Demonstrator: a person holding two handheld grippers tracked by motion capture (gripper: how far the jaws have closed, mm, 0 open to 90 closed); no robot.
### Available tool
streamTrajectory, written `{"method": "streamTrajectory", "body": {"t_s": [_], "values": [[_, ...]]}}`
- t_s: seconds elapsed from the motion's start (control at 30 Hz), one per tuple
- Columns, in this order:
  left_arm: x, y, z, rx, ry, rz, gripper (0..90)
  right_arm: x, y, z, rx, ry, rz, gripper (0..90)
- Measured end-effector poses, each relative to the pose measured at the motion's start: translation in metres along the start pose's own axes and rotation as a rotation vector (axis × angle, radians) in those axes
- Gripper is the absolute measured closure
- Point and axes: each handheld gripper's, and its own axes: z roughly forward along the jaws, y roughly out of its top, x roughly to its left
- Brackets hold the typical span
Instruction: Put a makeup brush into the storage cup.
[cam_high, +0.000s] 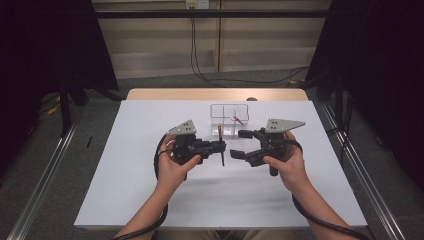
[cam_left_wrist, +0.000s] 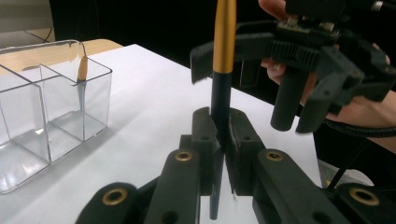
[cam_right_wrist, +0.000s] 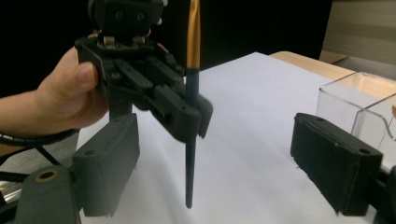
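Observation:
A slim brush (cam_high: 221, 150) with a black lower shaft and a gold upper part stands upright, tip down above the white table (cam_high: 150, 190). My left gripper (cam_high: 222, 146) is shut on its black shaft (cam_left_wrist: 220, 98), the jaws pressed to both sides. My right gripper (cam_high: 240, 144) faces it from the right, open. In the right gripper view its two jaws stand wide apart (cam_right_wrist: 219, 163) with the brush (cam_right_wrist: 191, 140) between and beyond them, untouched. A second brush (cam_left_wrist: 82, 70) leans inside the clear box (cam_high: 214, 111).
The clear divided box (cam_left_wrist: 44, 93) stands on the table behind the grippers, toward the far edge. A wooden table edge (cam_high: 215, 94) lies beyond the white sheet. Dark curtains hang at both sides, and cables trail on the floor behind.

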Motion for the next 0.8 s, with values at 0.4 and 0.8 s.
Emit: {"method": "streamTrajectory", "body": {"t_s": [0.4,0.8], "values": [[-0.001,-0.001,0.005,0.010,-0.006,-0.002,83.4,-0.002,0.020,0.001,-0.033,0.002,0.002,11.4],[-0.004,0.001,0.011,0.020,-0.015,0.009,83.4,0.001,0.024,0.010,-0.046,-0.005,0.005,30.8]]}}
